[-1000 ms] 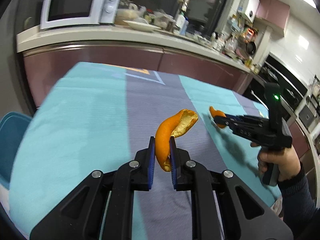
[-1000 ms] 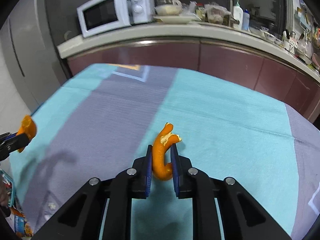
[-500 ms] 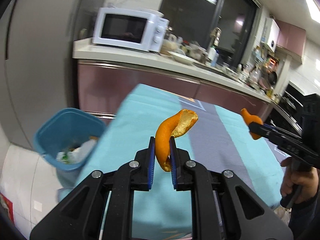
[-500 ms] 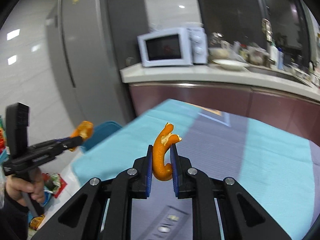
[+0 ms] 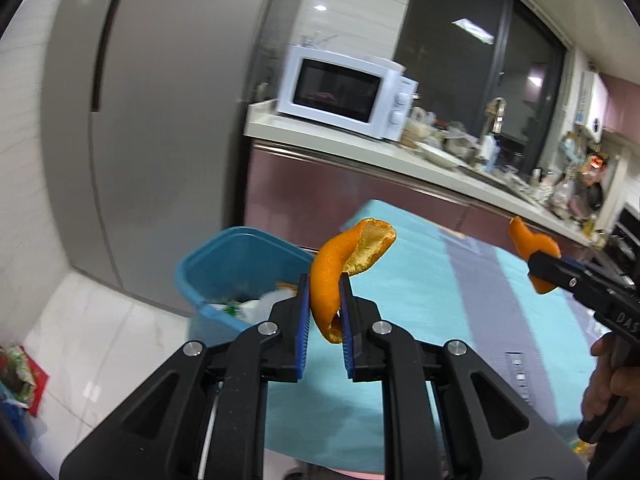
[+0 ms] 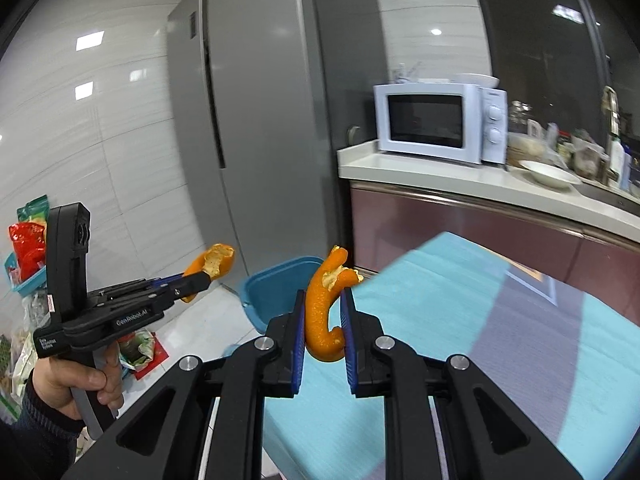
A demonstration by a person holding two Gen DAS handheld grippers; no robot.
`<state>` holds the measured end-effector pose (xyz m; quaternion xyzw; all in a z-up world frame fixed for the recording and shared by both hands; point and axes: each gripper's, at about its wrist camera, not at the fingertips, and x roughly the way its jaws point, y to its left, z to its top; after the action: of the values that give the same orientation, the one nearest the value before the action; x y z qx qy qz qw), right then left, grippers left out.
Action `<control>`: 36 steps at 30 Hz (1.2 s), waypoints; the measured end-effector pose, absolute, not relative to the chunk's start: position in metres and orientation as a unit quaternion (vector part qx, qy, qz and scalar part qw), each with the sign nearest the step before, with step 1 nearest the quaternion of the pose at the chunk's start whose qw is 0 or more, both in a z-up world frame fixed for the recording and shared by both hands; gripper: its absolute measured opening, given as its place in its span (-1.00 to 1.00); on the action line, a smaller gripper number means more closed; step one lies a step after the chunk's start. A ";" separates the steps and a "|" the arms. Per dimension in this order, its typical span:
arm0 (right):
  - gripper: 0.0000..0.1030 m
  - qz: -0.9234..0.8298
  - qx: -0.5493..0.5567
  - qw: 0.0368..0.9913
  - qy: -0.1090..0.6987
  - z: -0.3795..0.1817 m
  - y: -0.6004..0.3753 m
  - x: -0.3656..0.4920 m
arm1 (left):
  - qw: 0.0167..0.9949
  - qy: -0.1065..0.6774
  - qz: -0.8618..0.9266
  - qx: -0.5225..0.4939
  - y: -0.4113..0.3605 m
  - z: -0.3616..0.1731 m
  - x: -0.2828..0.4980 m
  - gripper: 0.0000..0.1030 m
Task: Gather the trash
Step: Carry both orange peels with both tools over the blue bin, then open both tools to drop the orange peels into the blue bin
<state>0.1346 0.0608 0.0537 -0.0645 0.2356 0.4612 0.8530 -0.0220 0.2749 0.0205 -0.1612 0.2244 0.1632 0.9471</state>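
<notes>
I saw a kitchen with a tall grey fridge [image 5: 160,128] on the left, a white microwave [image 5: 344,94] on a pale counter [image 5: 360,152] to its right, and a table under a teal-and-grey cloth [image 5: 460,300] in the foreground. A blue bin [image 5: 224,268] stood on the tiled floor just beside the table's left end, with crumpled rubbish inside.

From the right wrist view, my left gripper [image 6: 198,280] was held level out to the left, off the table's edge, gripped from below by the left hand [image 6: 76,384]. Its jaws were clamped on a curled orange peel [image 5: 344,268], orange skin outside, pale dry pith showing at the upper curl, raised in the air short of the bin.

My right gripper [image 6: 323,332] was also level, to the right of the other, its blue-padded jaws pinched narrow on a hooked orange peel [image 6: 324,304]. That strip stood upright, its lower end curling round between the pads, its ragged top showing pith, over the table's near end with the bin just beyond.
</notes>
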 end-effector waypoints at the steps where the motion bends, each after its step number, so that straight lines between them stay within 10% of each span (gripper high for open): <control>1: -0.71 0.466 -0.065 0.850 0.236 0.054 0.071 0.136 | 0.946 0.225 0.170 -0.161 0.280 0.020 -0.023 -0.73; 36: -0.70 0.460 -0.185 0.772 0.397 -0.046 0.291 0.277 | 0.888 0.365 0.260 -0.100 0.407 -0.077 0.173 -0.73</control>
<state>0.2766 0.2908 -0.0462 -0.1850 0.3973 0.4598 0.7724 0.1728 0.4067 -0.0771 -0.1003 0.3653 0.2601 0.8882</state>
